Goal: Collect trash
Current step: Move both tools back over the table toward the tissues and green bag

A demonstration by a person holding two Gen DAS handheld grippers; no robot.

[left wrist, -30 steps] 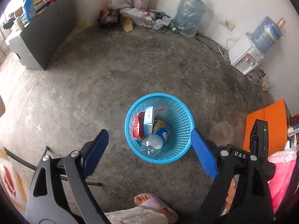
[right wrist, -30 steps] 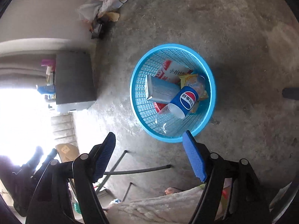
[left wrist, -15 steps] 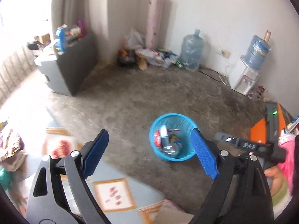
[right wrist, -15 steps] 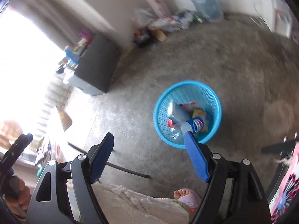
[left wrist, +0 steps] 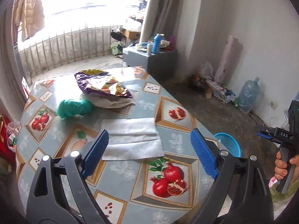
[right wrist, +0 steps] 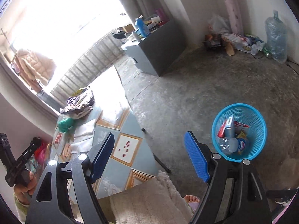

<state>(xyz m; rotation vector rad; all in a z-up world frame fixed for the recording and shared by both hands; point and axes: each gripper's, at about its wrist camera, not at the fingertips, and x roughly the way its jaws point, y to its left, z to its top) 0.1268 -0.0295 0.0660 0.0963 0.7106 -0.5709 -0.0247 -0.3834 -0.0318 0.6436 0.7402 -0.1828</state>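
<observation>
My left gripper (left wrist: 149,151) is open and empty, just above a white paper napkin (left wrist: 131,139) lying flat on the fruit-patterned table (left wrist: 168,201). Farther back lie a crumpled green bag (left wrist: 73,108) and a purple snack bag (left wrist: 103,85). The blue mesh bin (right wrist: 241,130) stands on the concrete floor right of the table and holds a Pepsi bottle (right wrist: 233,145), a box and wrappers. My right gripper (right wrist: 149,156) is open and empty, hovering over the table's near corner (right wrist: 127,149), left of the bin. The bin's rim also shows in the left wrist view (left wrist: 229,143).
A grey cabinet (right wrist: 155,54) with bottles on top stands by the balcony. Clutter and a water jug (right wrist: 276,37) lie along the far wall. My slippered foot (right wrist: 192,200) and a fluffy cloth (right wrist: 149,205) are near the table's edge.
Both grippers swung up and left from over the bin to the table. The left one now faces the napkin; the bin has moved to the right edge of its view.
</observation>
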